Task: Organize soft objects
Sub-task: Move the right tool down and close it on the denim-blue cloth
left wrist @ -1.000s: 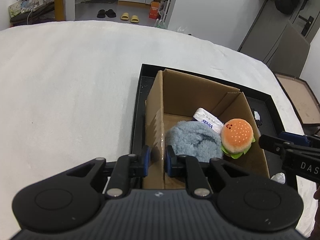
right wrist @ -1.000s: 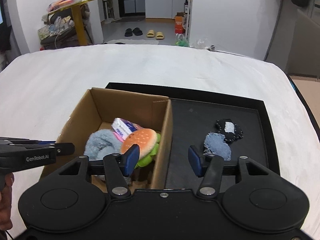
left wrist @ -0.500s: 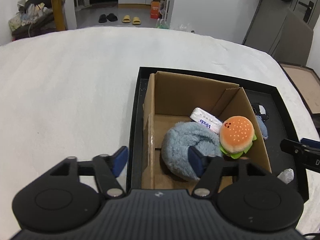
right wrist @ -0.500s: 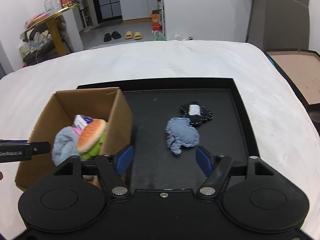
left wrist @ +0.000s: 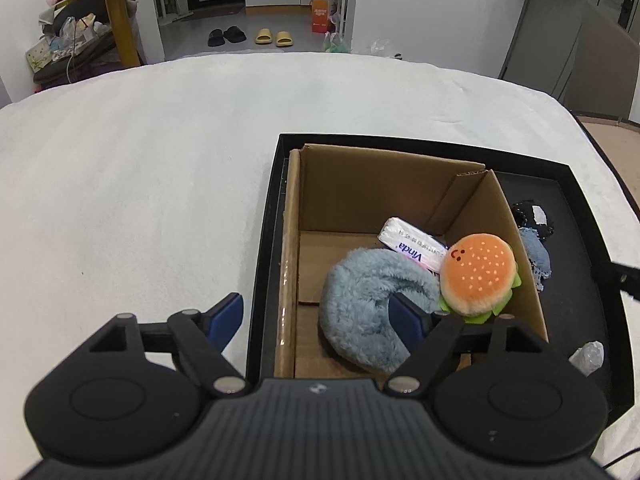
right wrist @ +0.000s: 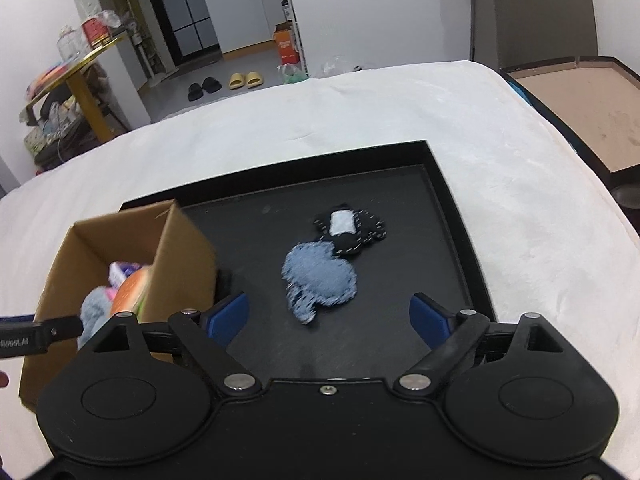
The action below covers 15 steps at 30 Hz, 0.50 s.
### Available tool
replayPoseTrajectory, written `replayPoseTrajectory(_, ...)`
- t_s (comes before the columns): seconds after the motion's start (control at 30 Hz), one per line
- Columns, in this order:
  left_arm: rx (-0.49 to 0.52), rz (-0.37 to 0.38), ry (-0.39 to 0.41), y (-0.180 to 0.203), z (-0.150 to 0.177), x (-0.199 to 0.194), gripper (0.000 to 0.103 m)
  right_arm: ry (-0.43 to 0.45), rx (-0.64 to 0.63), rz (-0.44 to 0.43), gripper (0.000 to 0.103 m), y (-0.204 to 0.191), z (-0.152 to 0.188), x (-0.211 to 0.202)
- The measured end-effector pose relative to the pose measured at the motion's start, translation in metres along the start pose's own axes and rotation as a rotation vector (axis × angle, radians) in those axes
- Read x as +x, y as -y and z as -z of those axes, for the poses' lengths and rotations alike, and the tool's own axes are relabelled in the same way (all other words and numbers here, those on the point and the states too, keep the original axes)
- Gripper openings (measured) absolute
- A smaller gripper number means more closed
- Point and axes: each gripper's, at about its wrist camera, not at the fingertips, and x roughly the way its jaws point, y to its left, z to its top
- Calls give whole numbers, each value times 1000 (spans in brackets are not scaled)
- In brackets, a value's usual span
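Cardboard box (left wrist: 296,248) wall between spread left hand-held gripper (left wrist: 316,318), right hand-held gripper (right wrist: 330,318) opening, empty

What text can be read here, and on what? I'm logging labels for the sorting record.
"Vinda" on the tissue pack in the cardboard box; the smaller print beside it is too small to read.
"RoboLAI", partly cut off, on the left tongs' black finger.
Print on the orange carton on the floor beyond is blurred.
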Motion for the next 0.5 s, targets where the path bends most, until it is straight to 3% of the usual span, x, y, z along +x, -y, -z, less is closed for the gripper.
replayPoseTrajectory(0.5,-13,-58,-2,17,-8,11,79,-40,-46,-28,89,3,-11,37)
